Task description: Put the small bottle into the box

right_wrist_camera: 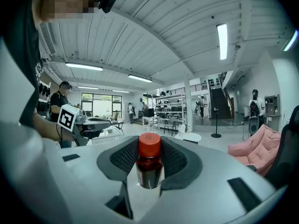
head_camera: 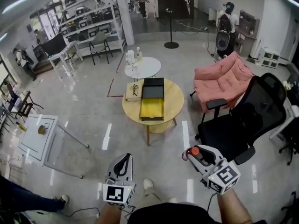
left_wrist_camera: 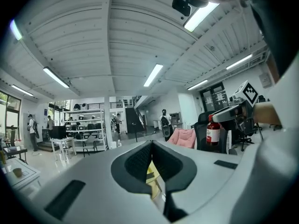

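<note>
My right gripper [right_wrist_camera: 149,149] is shut on the small bottle [right_wrist_camera: 149,164], a dark brown bottle with a red cap held upright between the pads. In the head view the right gripper [head_camera: 192,154] hangs low at the right, with the bottle [head_camera: 194,151] at its tip. The box [head_camera: 153,105], black with a yellow inside, lies open on the round wooden table [head_camera: 175,113], well ahead of both grippers. My left gripper [head_camera: 123,160] is low at the left, its jaws together and holding nothing. The left gripper view shows the left gripper [left_wrist_camera: 152,148] and the bottle [left_wrist_camera: 213,130] off to its right.
A wooden tray [head_camera: 134,91] sits beside the box. Behind stands a small white round table [head_camera: 143,68] with bottles. A pink sofa [head_camera: 223,80] and a black office chair [head_camera: 247,120] are on the right, a white table [head_camera: 37,136] on the left. People stand at the back.
</note>
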A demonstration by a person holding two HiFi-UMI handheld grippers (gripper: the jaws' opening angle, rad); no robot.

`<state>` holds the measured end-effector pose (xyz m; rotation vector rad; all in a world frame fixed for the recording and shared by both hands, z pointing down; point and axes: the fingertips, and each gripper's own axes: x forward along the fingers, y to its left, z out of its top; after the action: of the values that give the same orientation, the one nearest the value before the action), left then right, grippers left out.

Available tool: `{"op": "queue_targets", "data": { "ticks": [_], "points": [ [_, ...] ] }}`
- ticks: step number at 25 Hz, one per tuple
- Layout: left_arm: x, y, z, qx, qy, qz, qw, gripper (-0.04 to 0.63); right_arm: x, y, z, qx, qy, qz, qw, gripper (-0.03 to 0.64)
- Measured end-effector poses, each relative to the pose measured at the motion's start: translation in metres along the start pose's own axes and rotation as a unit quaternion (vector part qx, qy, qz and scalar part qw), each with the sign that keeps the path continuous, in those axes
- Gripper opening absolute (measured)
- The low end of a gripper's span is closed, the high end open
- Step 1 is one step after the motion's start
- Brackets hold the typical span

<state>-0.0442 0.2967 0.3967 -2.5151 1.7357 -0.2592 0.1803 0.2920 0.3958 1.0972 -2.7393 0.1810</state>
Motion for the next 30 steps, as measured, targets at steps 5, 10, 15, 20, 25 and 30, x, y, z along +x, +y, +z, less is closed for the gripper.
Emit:
{"op": "queue_targets", "data": {
  "ticks": [5, 10, 15, 20, 25, 30],
  "points": [
    [0.014, 0.016, -0.003, -0.005, -0.007, -0.005, 1.0000, 0.017, 0.015, 0.002, -0.001, -0.013, 0.012, -0.005, 1.000, 0.153],
    [0.025, 0.029, -0.001, -0.010, -0.010, -0.017, 0.9998, 0.017, 0.028, 0.001, 0.001, -0.011, 0.022, -0.016, 1.000, 0.153],
    [0.038, 0.046, -0.006, -0.013, -0.010, -0.024, 0.9996, 0.017, 0.046, -0.005, 0.002, -0.002, 0.024, -0.024, 0.999, 0.153],
    [0.048, 0.059, -0.008, -0.014, -0.008, -0.028, 0.9995, 0.017, 0.059, -0.008, 0.007, 0.015, 0.017, -0.022, 0.999, 0.153],
    [0.059, 0.067, -0.012, -0.013, -0.002, -0.034, 0.9993, 0.017, 0.072, -0.012, 0.007, 0.018, 0.022, -0.022, 0.999, 0.153],
    [0.067, 0.076, -0.023, -0.015, 0.007, -0.041, 0.9990, 0.017, 0.088, -0.013, 0.008, 0.029, 0.022, -0.017, 0.999, 0.153]
  ]
}}
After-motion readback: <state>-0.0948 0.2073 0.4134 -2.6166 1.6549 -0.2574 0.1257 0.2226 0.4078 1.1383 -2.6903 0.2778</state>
